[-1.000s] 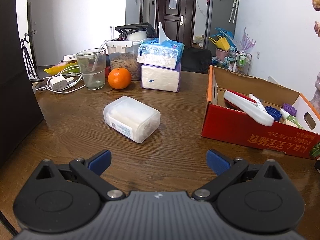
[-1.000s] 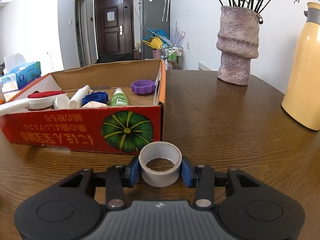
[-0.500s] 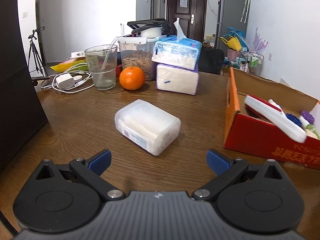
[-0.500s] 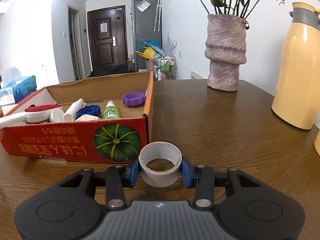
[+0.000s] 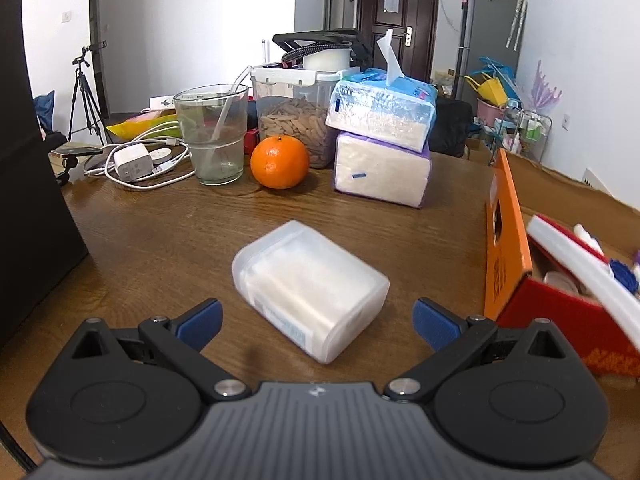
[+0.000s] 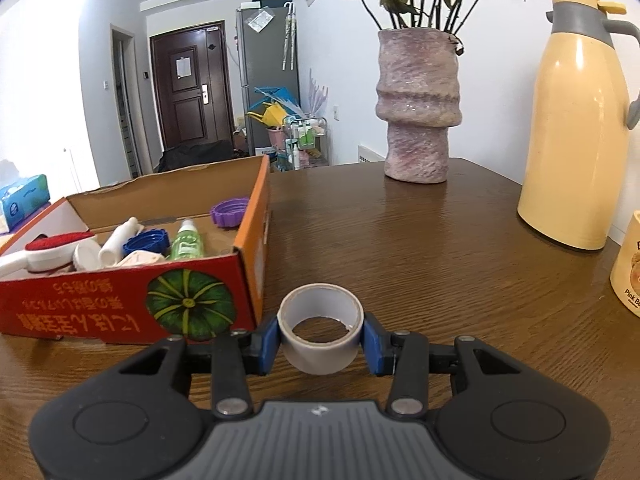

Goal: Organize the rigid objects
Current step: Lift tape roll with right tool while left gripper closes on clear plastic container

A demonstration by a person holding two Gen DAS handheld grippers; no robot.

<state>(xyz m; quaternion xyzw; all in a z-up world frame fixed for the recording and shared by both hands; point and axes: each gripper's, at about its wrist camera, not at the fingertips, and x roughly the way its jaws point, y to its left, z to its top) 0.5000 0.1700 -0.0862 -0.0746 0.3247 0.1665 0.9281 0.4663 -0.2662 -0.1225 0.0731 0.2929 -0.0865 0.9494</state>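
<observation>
A frosted white plastic case (image 5: 310, 290) lies on the wooden table, its near end between the wide-spread blue pads of my left gripper (image 5: 318, 322), which is open and not touching it. My right gripper (image 6: 320, 338) is shut on a grey roll of tape (image 6: 320, 326), held just above the table to the right of the red and orange cardboard box (image 6: 132, 312). That box (image 5: 508, 248) holds a white brush, bottles and blue and purple lids.
Behind the case stand an orange (image 5: 279, 161), a glass with a straw (image 5: 212, 132), a jar of snacks (image 5: 294, 120), stacked tissue packs (image 5: 382, 148) and a charger with cables (image 5: 136, 162). A vase (image 6: 418, 108), a yellow thermos (image 6: 576, 128) and a cream tin (image 6: 630, 268) stand right of the box.
My left gripper has moved closer to the plastic case, which now sits larger and nearer between the pads; the box has slid to the right edge. My right gripper has drifted right, keeping the tape.
</observation>
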